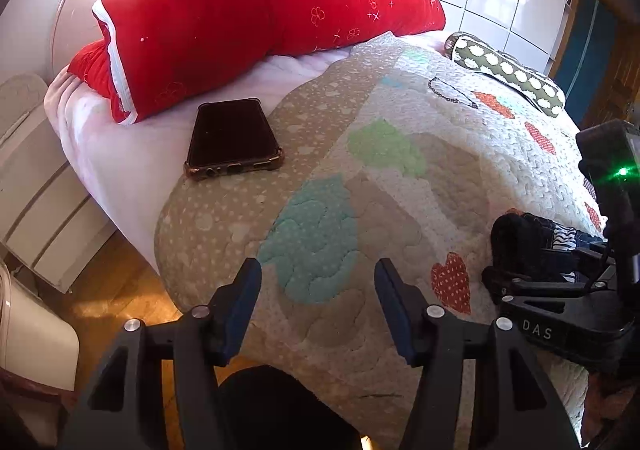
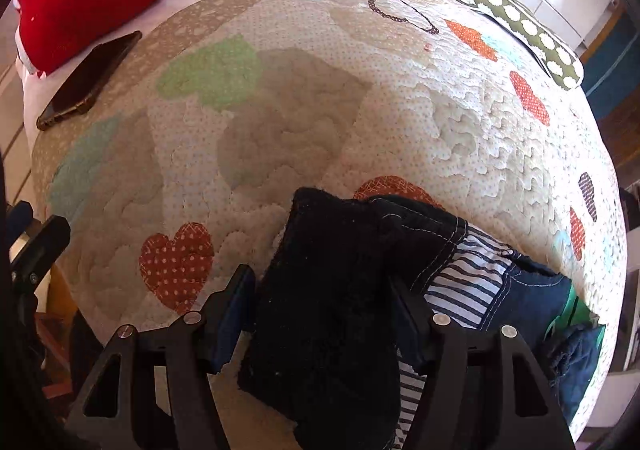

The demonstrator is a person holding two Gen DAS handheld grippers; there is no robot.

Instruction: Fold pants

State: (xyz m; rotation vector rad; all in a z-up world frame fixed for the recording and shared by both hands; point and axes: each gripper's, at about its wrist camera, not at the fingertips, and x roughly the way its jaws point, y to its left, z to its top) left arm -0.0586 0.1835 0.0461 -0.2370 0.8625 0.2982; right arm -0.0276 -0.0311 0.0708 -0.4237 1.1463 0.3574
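L gripper [image 1: 318, 282] apart over bare quilt [image 1: 400, 177]; R gripper [image 2: 322, 298] straddles pants [image 2: 320, 310], grip unclear.

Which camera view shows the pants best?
The right wrist view: the dark pants fill the foreground between the right claw's fingers. The left wrist view catches only a bunched dark edge at far right.

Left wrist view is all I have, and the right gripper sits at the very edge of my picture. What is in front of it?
Observer: Bunched dark pants lie between the right gripper's fingers. I can't tell whether they press the cloth.
Operator: Is the inside of the pants showing?
Observer: Yes, a broad striped lining is turned out just right of the fingers.
Operator: Anything beyond that?
Observer: Blue denim with a green item lies near the quilt's right edge.
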